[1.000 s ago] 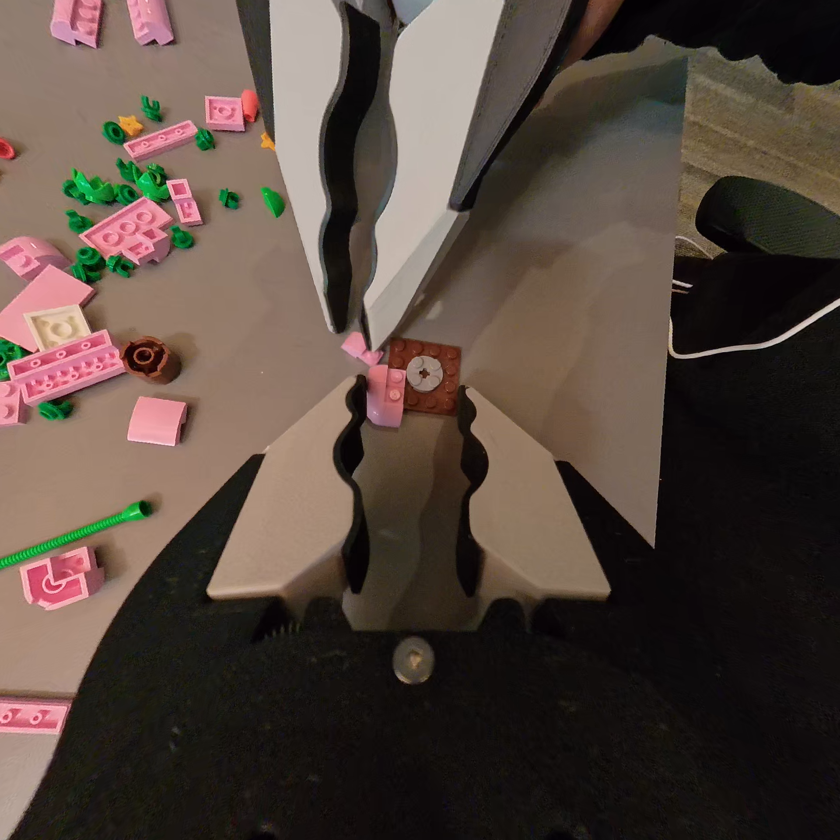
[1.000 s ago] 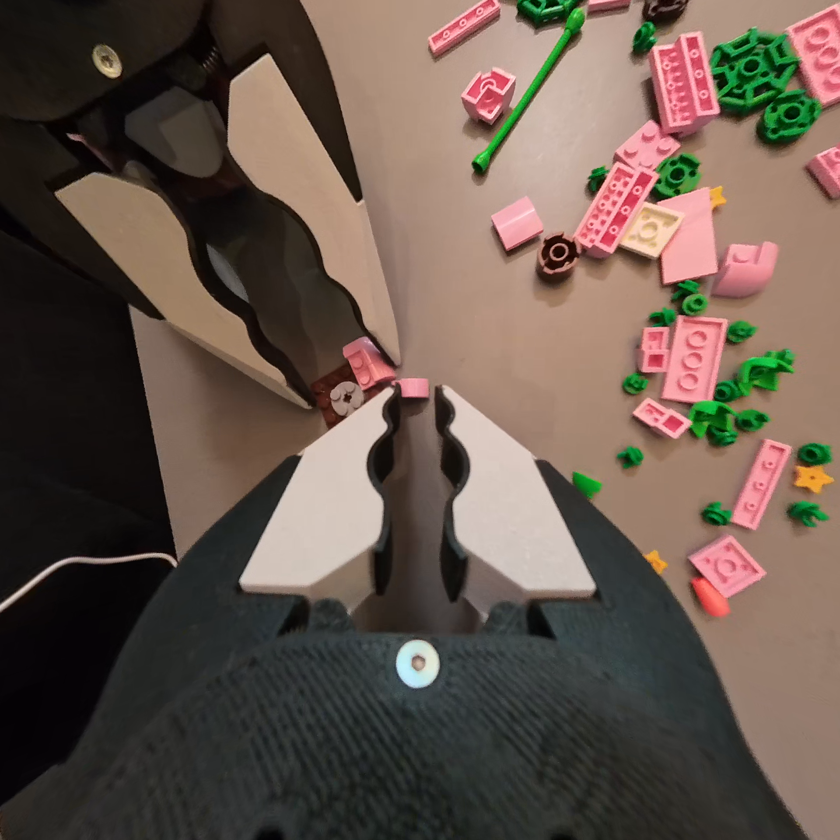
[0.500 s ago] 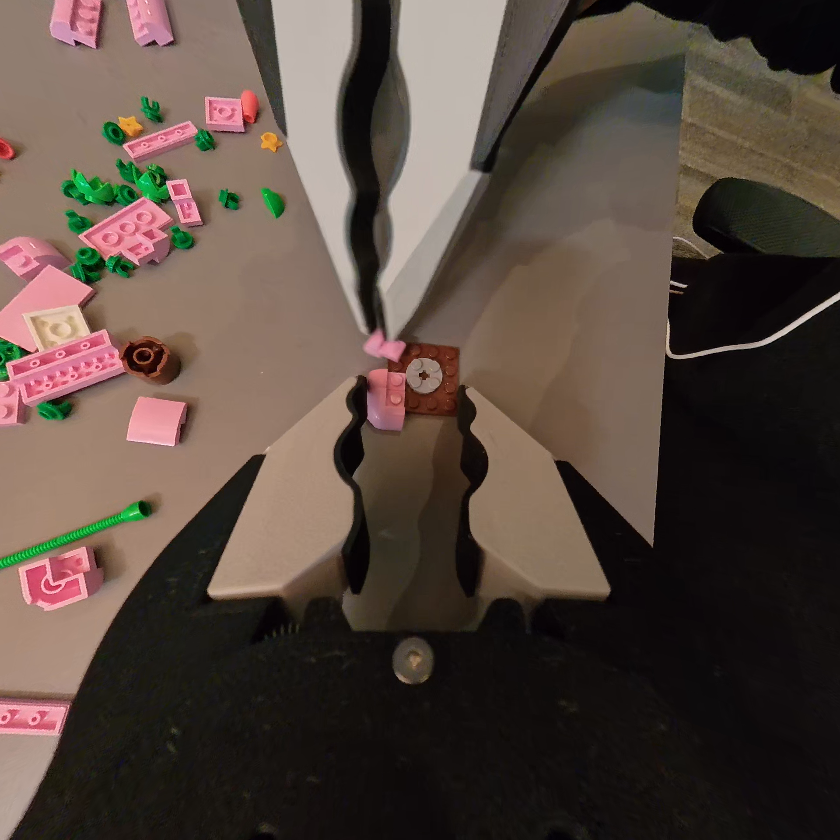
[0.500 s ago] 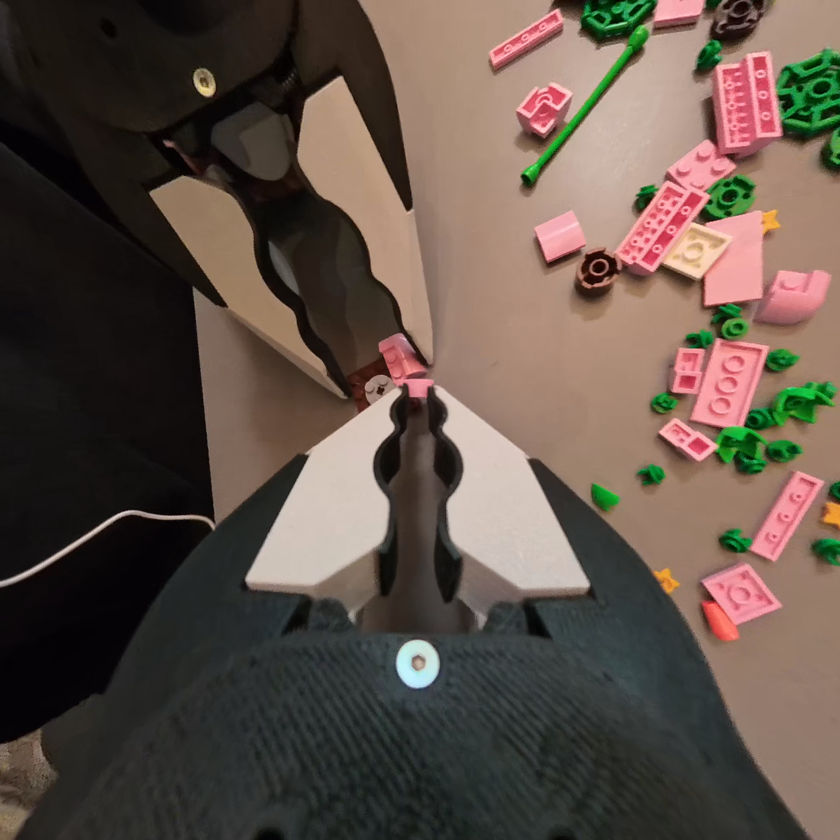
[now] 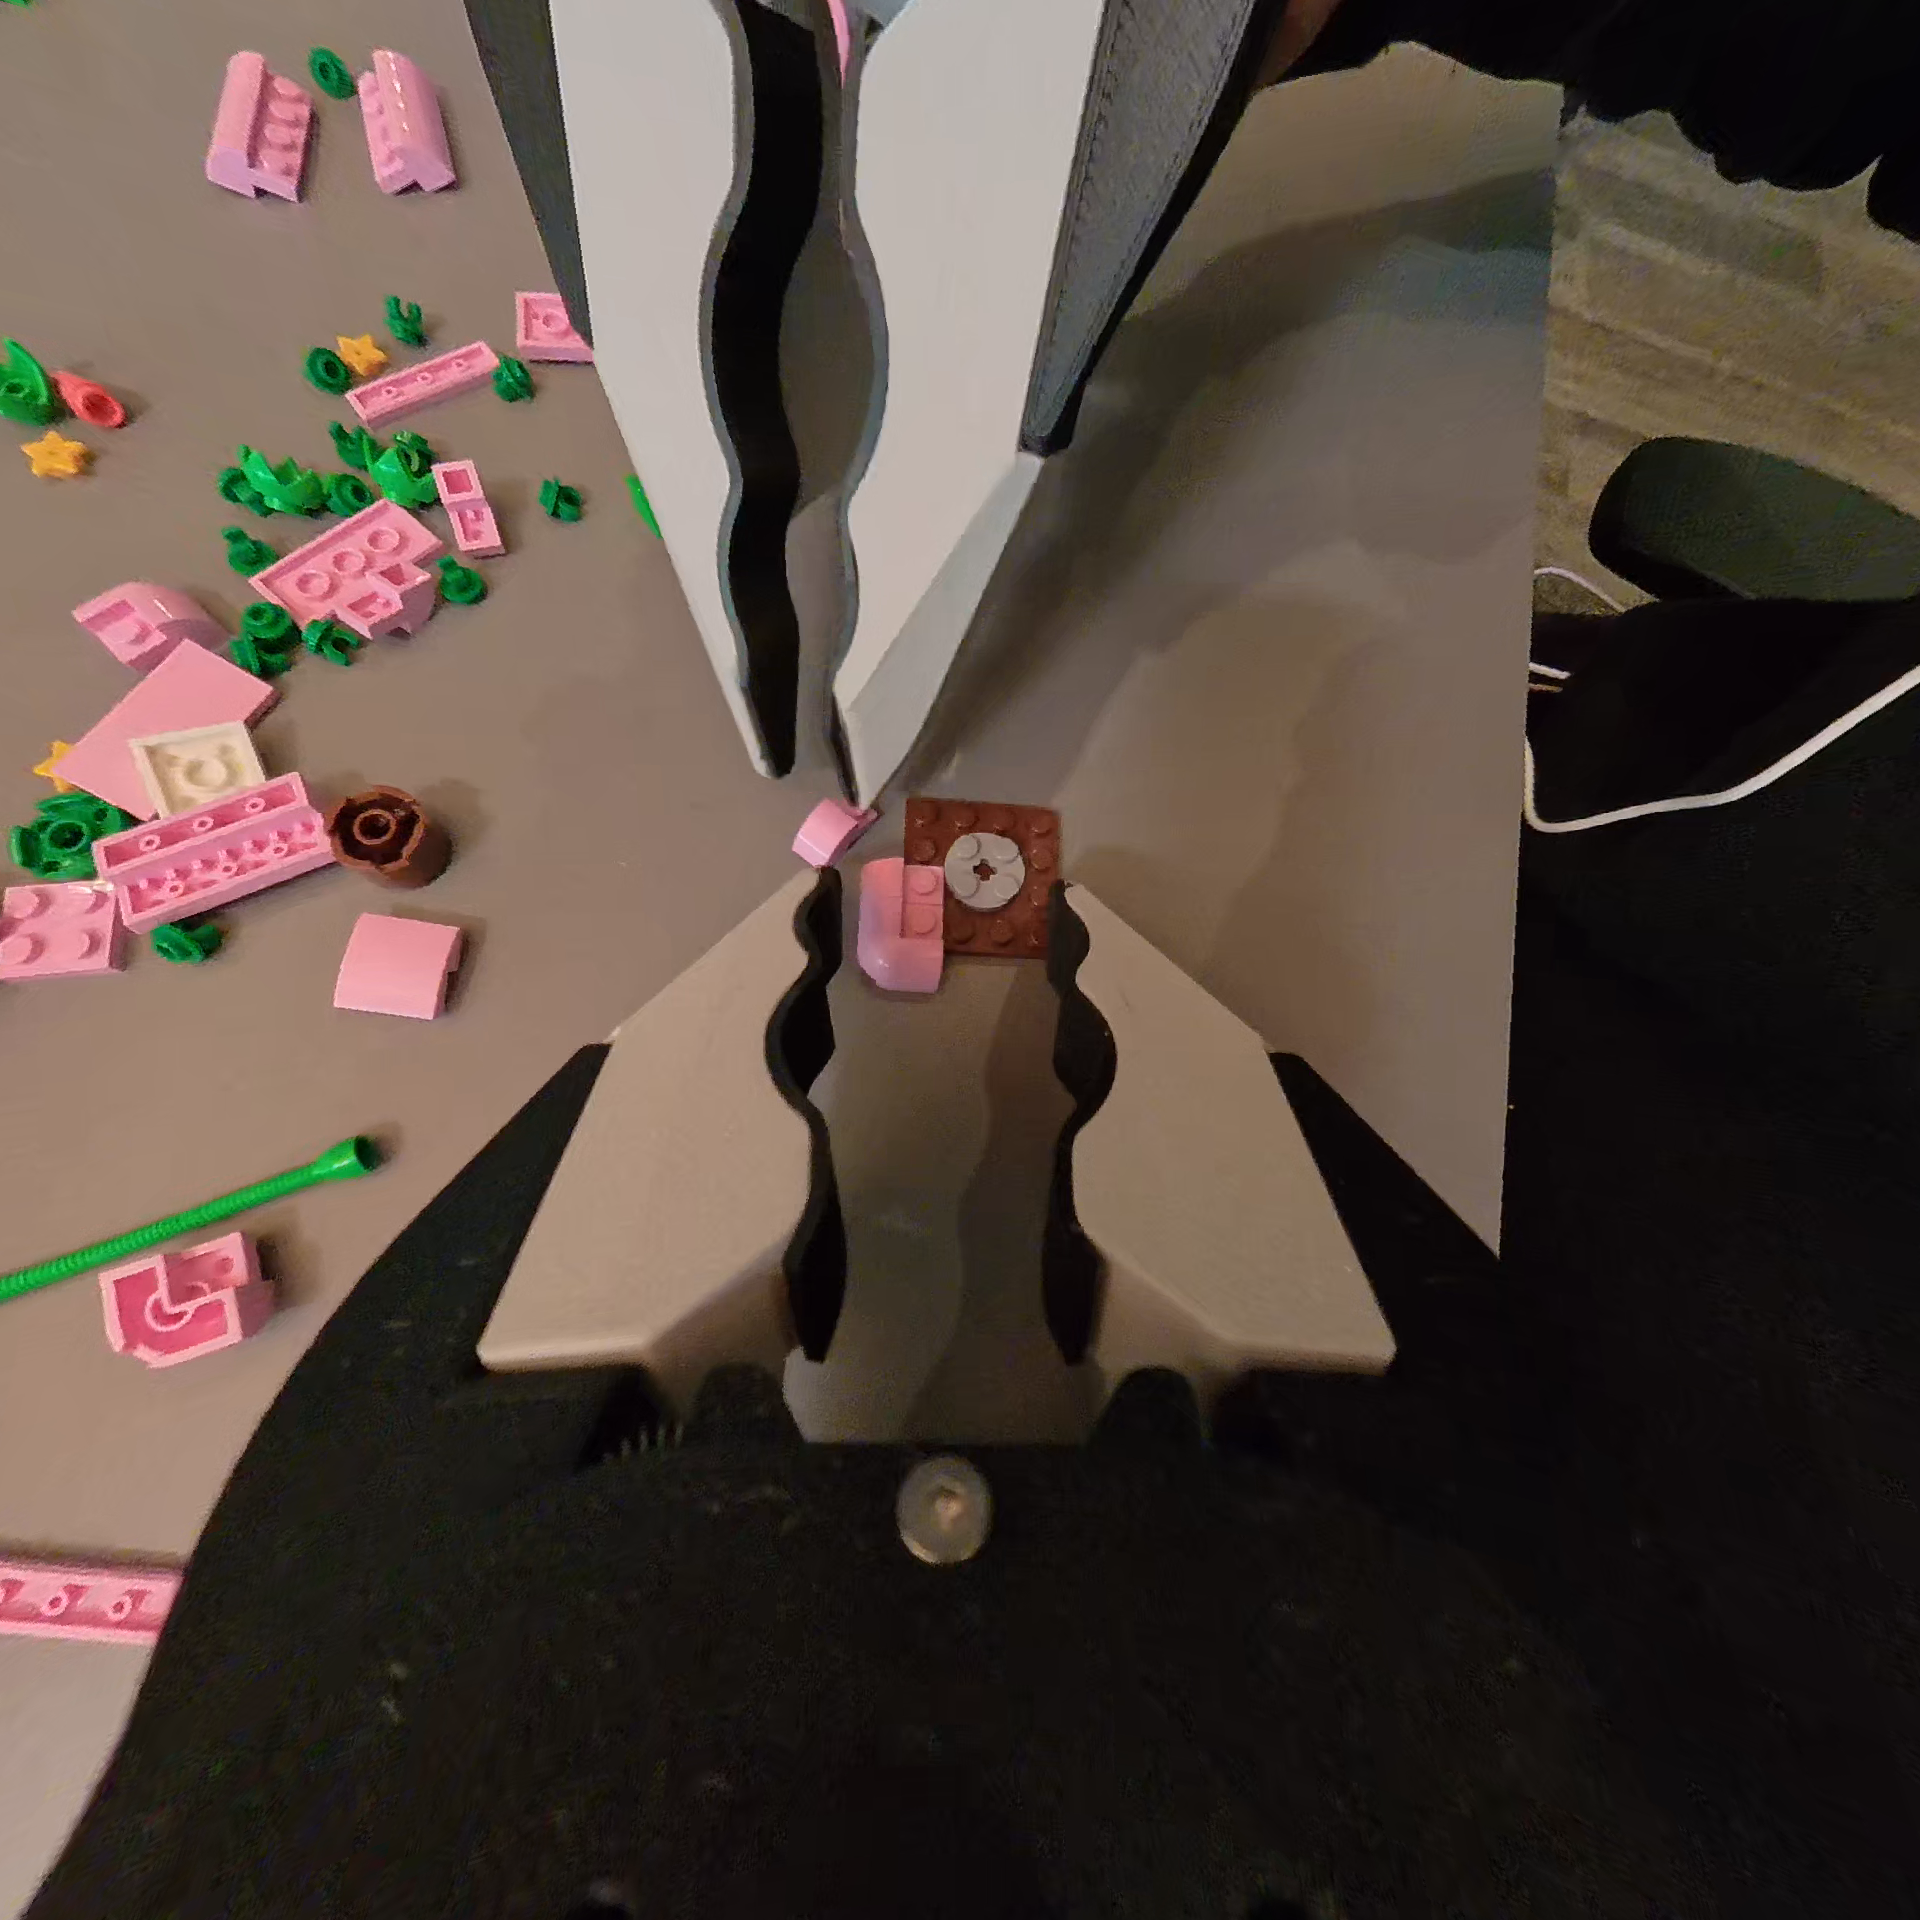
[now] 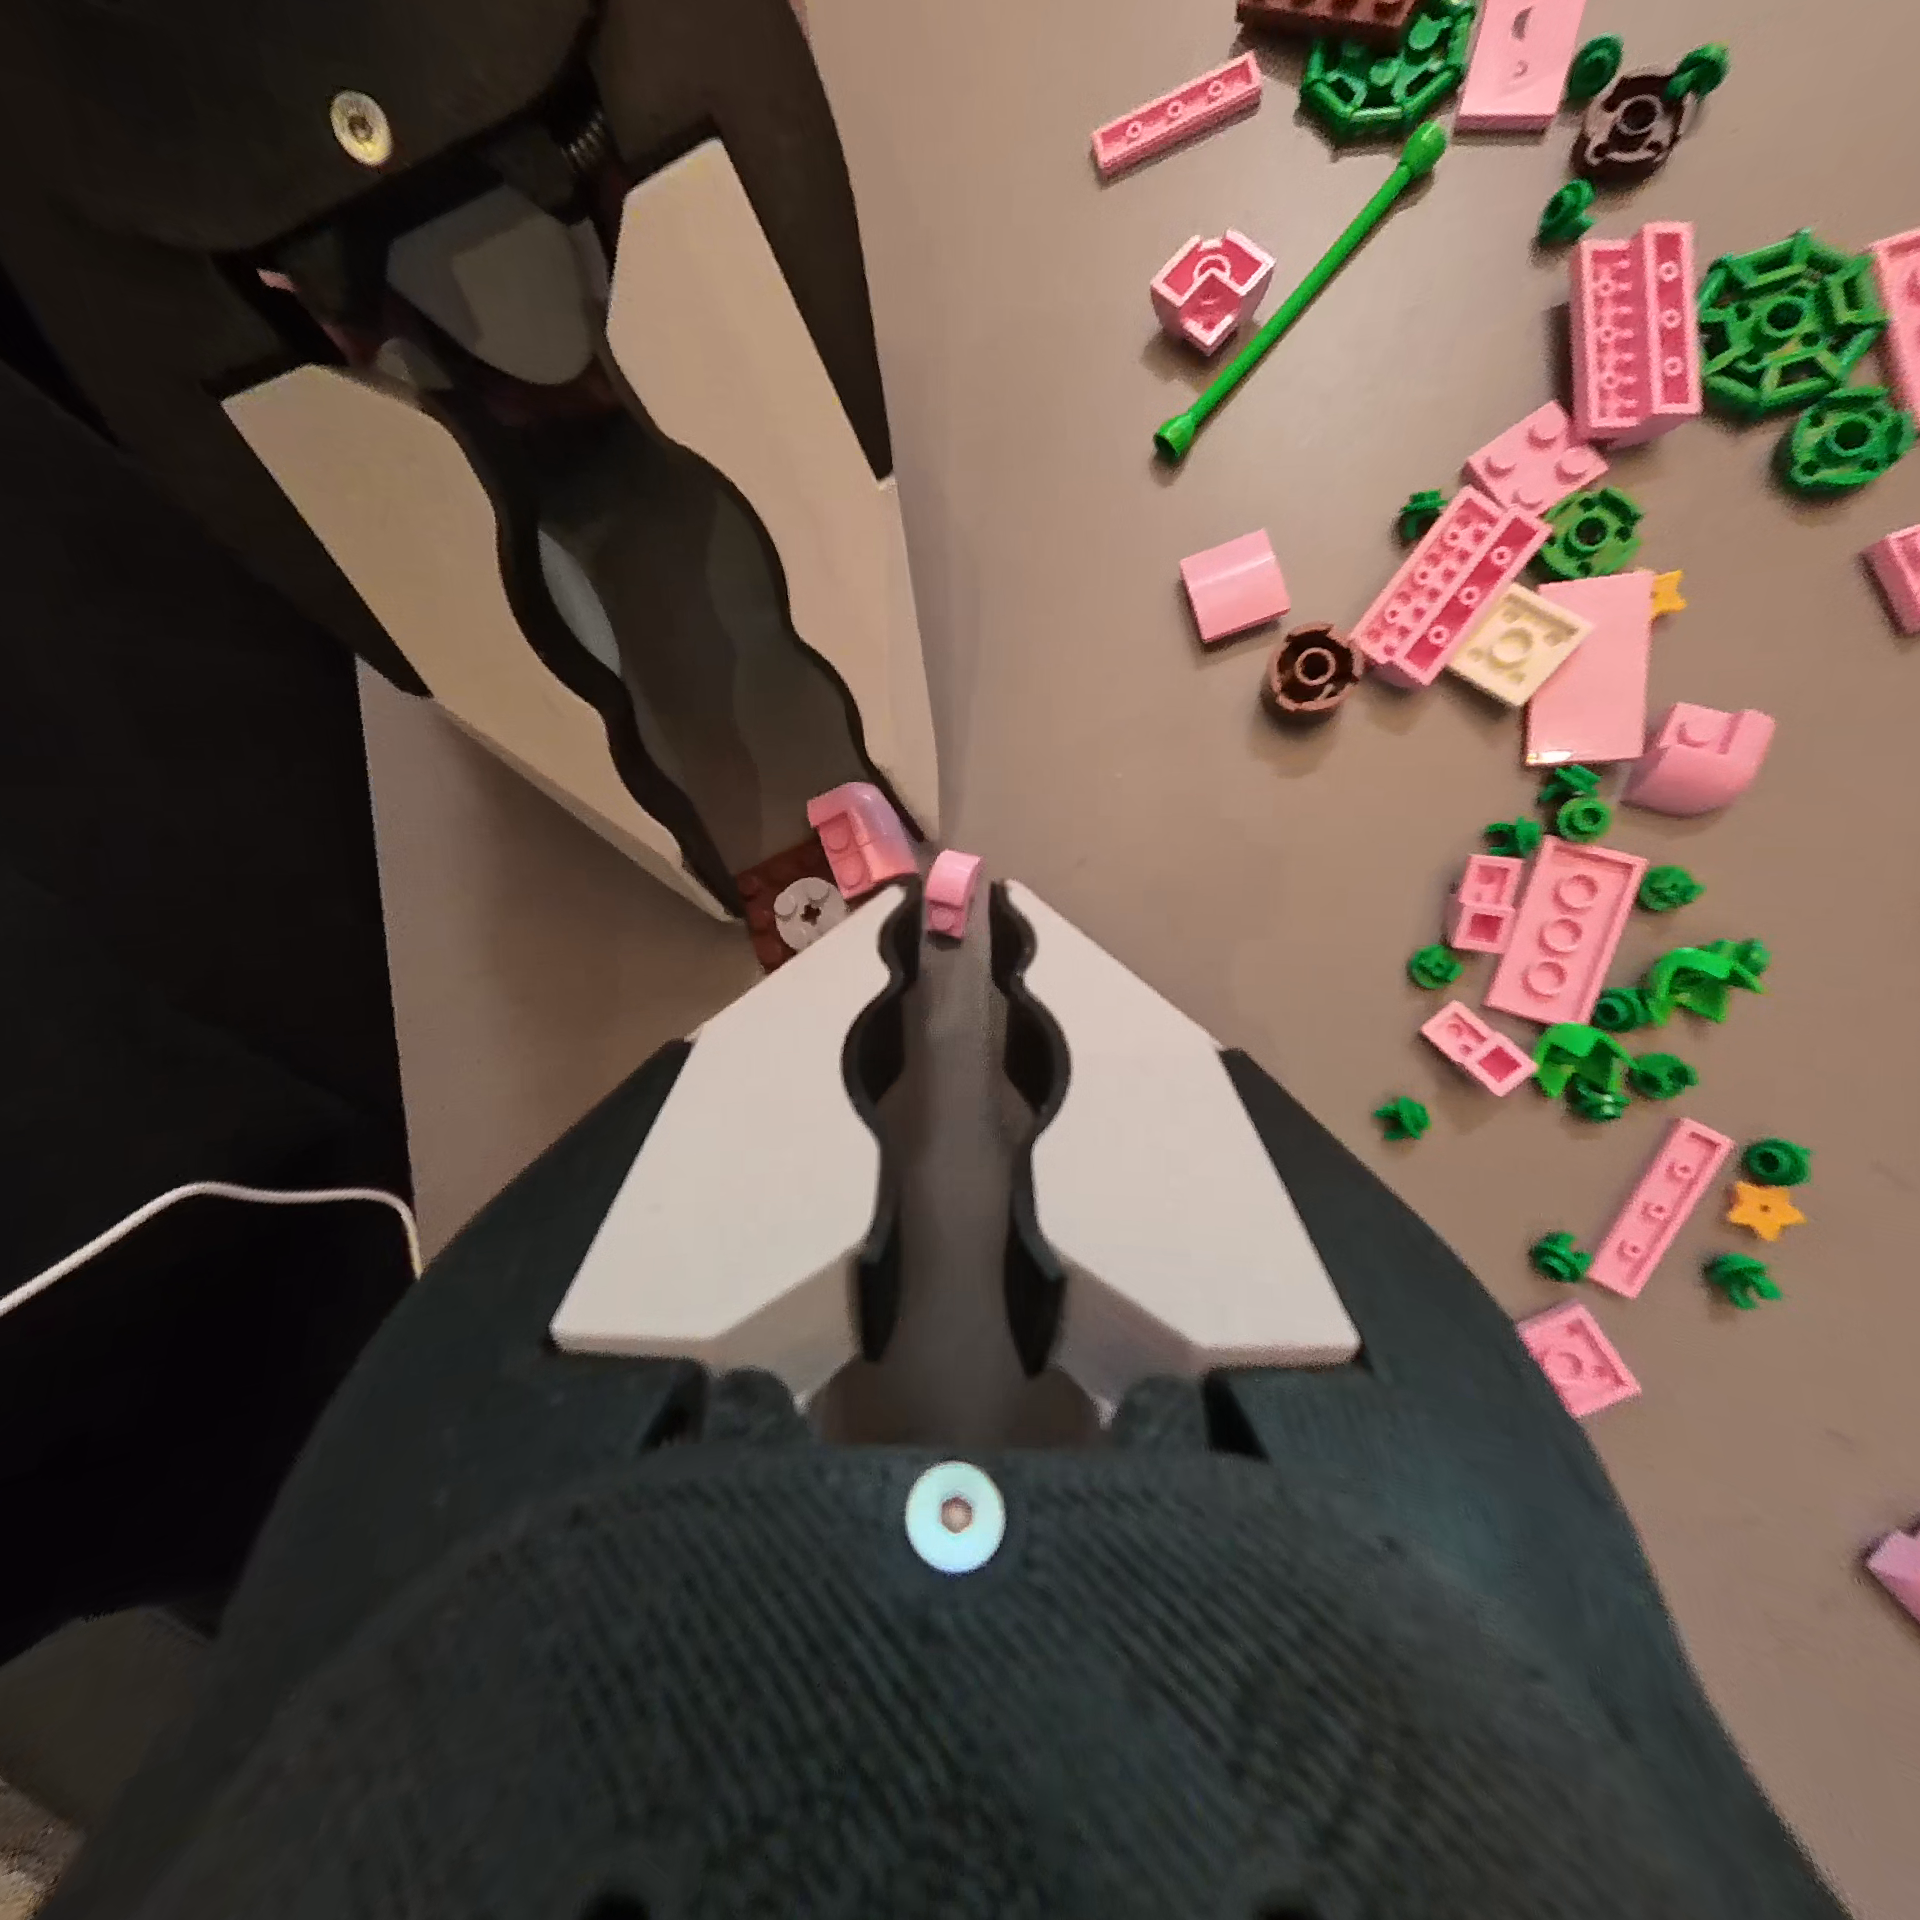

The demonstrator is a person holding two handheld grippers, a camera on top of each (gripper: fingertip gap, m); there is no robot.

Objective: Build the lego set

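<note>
My left gripper is shut on a small brown plate low over the grey table. The plate carries a grey round piece and a pink curved brick. My right gripper is shut on a small pink piece at its fingertips. It comes in from the far side in the left wrist view, with the pink piece just left of the plate's far corner. The plate also shows in the right wrist view, between the left gripper's fingers.
Loose pink and green pieces lie scattered over the table's left part, with a brown round piece and a green stem. The table edge runs close on the right. Beyond it are a black chair and a white cable. Less than 4 cm separates the two grippers' tips. Left tips and right tips are each some 12 cm from the green stem. It is also in sight in the right wrist view.
My right gripper has closed on the small pink piece, which lay between its open tips, and lifted it slightly. The left gripper has stayed on the plate.
</note>
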